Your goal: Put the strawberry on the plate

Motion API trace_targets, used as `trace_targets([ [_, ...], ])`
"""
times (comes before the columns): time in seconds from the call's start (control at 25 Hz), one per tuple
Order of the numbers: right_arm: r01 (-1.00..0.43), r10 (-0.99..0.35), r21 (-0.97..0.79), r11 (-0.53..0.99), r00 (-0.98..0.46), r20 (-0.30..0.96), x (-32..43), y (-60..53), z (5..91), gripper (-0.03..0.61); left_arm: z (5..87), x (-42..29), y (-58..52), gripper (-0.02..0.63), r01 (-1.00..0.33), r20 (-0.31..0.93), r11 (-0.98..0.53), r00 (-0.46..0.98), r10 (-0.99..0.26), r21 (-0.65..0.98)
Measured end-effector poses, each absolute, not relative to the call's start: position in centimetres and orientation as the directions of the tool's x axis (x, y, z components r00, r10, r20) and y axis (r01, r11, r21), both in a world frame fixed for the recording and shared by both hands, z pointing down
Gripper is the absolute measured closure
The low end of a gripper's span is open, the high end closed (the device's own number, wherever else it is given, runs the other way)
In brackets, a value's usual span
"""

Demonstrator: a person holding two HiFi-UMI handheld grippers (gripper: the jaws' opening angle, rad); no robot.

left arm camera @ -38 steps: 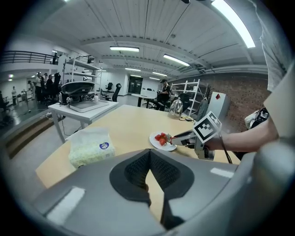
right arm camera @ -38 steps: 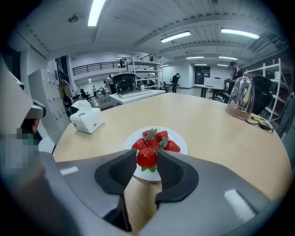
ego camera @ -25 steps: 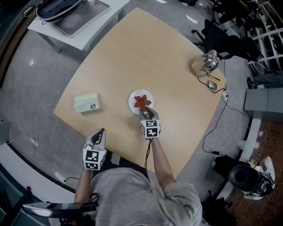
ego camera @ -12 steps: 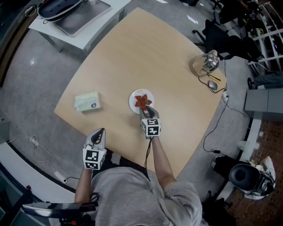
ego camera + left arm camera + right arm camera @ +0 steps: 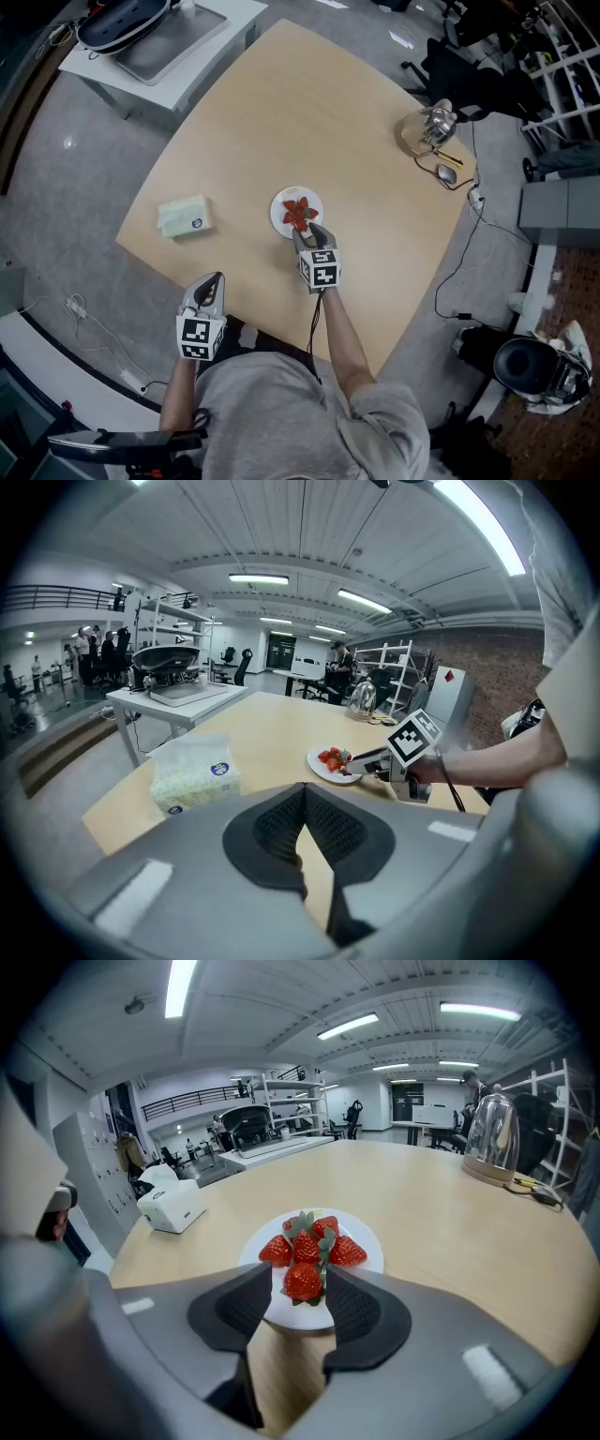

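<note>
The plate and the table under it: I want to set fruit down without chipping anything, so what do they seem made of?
The plate is smooth, glossy white with a thin rim. It is probably glazed ceramic, though hard plastic can't be ruled out. The table is pale and matte, with an even tone and only a faint wood look. It is likely laminate or veneer over board rather than solid wood.

Tissue pack [image 5: 185, 217] and kettle [image 5: 436, 122] sit on the table [image 5: 309, 103].
</note>
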State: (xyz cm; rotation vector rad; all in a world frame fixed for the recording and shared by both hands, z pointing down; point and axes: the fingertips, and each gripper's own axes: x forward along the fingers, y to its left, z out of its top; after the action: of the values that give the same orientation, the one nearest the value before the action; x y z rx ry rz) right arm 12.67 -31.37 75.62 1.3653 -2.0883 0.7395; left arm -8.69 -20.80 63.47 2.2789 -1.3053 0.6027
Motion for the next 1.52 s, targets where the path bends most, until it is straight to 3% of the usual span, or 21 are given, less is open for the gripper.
trace_targets([
  [0.12, -0.932, -0.653, -0.147, 0.331, -0.338, 0.678, 13.2, -31.1, 74.9, 0.395, 63.0, -8.4, -20.7, 0.594, -0.871, 0.558, -0.468, 0.467, -0.686, 0.153],
  [0.84, -0.976, -0.852, -0.101, 0.193, -0.218, 0.475, 16.8, -27.1, 65.4, 0.559, 58.9, -4.8, -20.3, 0.594, -0.795, 0.475, -0.595, 0.572, -0.668, 0.12],
  [1.52, -0.997, -0.925, -0.052, 0.058, -0.074, 0.372, 20.2, -21.3, 58.9, 0.572, 54.6, -0.3, -20.8, 0.594, -0.676, 0.362, -0.732, 0.705, -0.61, 0.081],
])
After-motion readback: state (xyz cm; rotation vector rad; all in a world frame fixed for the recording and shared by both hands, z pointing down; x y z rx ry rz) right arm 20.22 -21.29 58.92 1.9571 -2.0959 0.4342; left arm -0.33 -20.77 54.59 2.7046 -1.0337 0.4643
